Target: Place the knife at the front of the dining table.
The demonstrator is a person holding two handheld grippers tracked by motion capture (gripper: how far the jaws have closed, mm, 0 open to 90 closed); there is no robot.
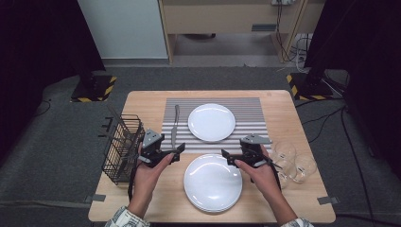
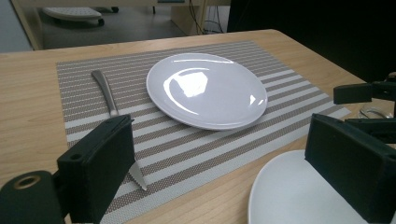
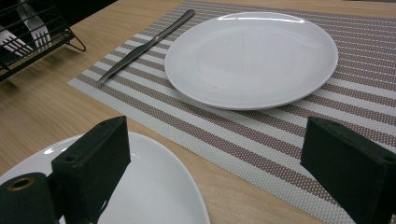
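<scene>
Stacked plates [image 1: 213,183] sat between both released grippers, left [image 1: 178,150] and right [image 1: 225,155]; glazed rim could slip from the pads.

- Two white plates [image 1: 211,122] [image 1: 213,182]
- One striped placemat [image 1: 250,111]
- One knife [image 1: 175,126]
- One wire cutlery basket [image 1: 122,147]
- Three clear glasses [image 1: 294,163]
- Two grippers [image 1: 178,150] [image 1: 226,155]

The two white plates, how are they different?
The far plate lies on the striped placemat; the near plate lies on bare wooden table. The far plate has a knife beside it; the near plate sits between the two grippers. Both are round, white and empty.
</scene>
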